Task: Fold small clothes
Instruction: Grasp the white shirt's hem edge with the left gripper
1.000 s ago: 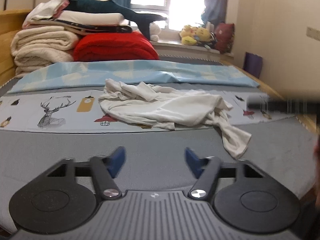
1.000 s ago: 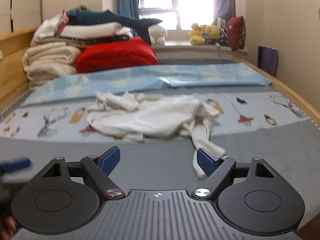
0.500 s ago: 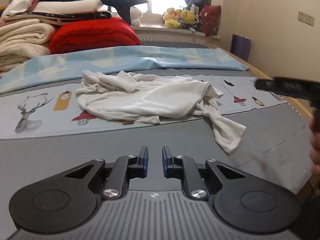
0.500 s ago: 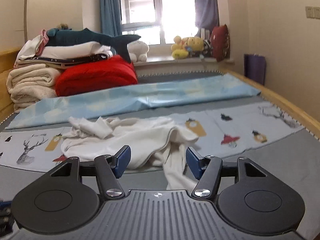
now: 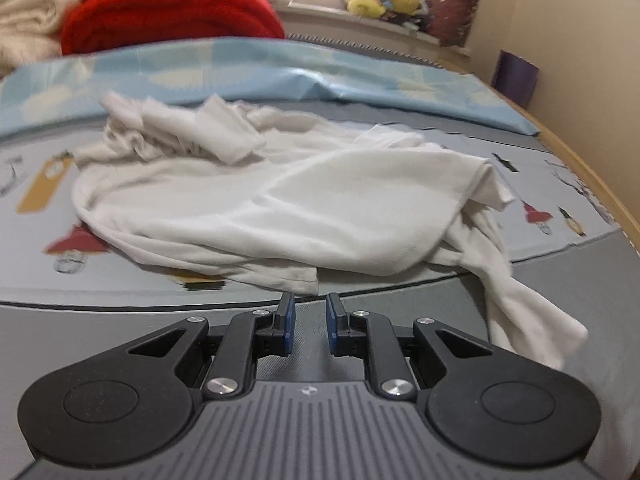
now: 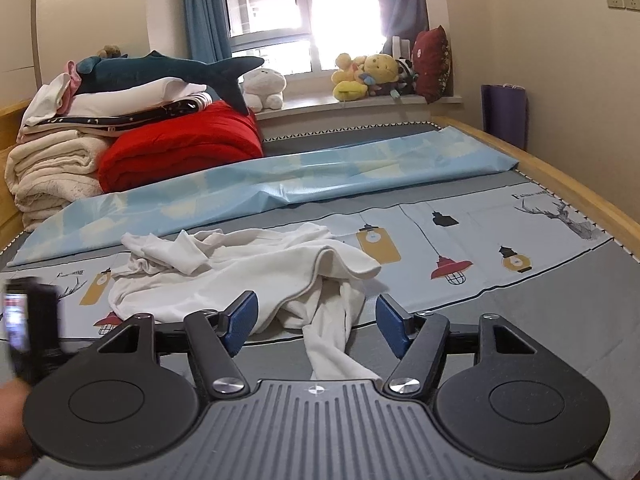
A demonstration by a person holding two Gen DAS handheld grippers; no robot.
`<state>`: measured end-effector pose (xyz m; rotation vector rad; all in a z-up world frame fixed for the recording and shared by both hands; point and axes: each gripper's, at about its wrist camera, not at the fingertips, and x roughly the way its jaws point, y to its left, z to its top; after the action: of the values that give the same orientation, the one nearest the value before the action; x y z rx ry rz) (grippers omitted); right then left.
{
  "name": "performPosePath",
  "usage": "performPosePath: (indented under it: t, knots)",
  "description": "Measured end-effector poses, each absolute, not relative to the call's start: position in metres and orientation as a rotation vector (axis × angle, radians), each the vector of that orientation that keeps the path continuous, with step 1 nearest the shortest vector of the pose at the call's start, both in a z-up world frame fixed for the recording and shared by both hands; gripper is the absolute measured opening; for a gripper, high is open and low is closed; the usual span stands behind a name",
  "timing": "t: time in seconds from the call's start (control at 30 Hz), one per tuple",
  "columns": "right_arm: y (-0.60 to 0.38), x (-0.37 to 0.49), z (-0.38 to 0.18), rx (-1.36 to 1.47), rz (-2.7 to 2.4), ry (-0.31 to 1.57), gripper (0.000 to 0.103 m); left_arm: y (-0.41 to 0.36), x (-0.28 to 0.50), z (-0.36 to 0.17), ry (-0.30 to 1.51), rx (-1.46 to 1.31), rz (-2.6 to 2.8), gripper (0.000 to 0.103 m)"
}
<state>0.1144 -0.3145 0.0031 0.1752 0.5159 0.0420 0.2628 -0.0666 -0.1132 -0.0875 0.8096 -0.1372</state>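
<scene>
The left tongs (image 5: 307, 322) are being reopened slightly from a near-closed setting; only a narrow gap is being kept between the blue pads, and nothing is being held in it. They are being positioned just short of the near hem of the white garment (image 5: 288, 208), which is lying crumpled on the bed (image 5: 120, 312), partly on the printed sheet (image 5: 48, 200) and partly on the grey cover. The right tongs (image 6: 316, 322) are being widened again and are being held well apart, empty, with the trailing sleeve (image 6: 332, 344) of the garment lying on the bed beyond and between the pads, not pressed by them. Compared with the earlier frames, the left tongs are being brought much closer and lower toward the garment, so that the hem is now being presented directly ahead of the pads, and their gap is being reduced from a wide setting. The right tongs are being advanced less, toward the sleeve. It is judged that the approach is being completed and that no fold is yet being made: a grasp of hem and sleeve is being prepared so that the garment can be spread flat.
</scene>
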Motion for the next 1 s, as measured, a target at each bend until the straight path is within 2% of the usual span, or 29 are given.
performPosePath:
  t: [0.03,0.07,0.23,0.27,0.3,0.33,0.4,0.67,0.9,0.97,1.0]
  knots:
    - [-0.315,0.115,0.004,0.169,0.042,0.517,0.069,-0.069,0.271,-0.120,0.819,-0.095,-0.130,0.031]
    - [-0.316,0.116,0.003,0.163,0.040,0.520,0.070,-0.071,0.277,-0.126,0.829,-0.104,-0.117,0.043]
    - [-0.321,0.119,0.000,0.122,0.027,0.540,0.072,-0.083,0.302,-0.145,0.844,-0.109,-0.058,0.044]
    - [-0.321,0.120,0.000,0.113,0.025,0.543,0.072,-0.085,0.307,-0.148,0.857,-0.088,-0.025,0.041]
    - [-0.321,0.121,0.000,0.102,0.023,0.546,0.072,-0.085,0.310,-0.151,0.867,-0.075,0.001,0.029]
    - [-0.321,0.121,0.000,0.094,0.021,0.548,0.072,-0.083,0.310,-0.152,0.861,-0.076,0.006,0.025]
    - [-0.320,0.122,0.000,0.081,0.016,0.551,0.072,-0.079,0.309,-0.148,0.859,-0.087,-0.007,0.007]
    - [-0.314,0.131,0.003,0.073,-0.017,0.556,0.072,-0.051,0.266,-0.083,0.850,0.029,-0.103,0.004]
    - [-0.317,0.125,-0.002,0.121,-0.062,0.566,0.071,0.022,0.169,-0.042,0.861,0.208,-0.207,0.004]
    - [-0.319,0.122,-0.009,0.137,-0.078,0.594,0.064,0.053,0.141,-0.046,0.878,0.228,-0.196,0.003]
    - [-0.319,0.121,-0.012,0.145,-0.082,0.612,0.057,0.070,0.131,-0.050,0.899,0.212,-0.180,0.003]
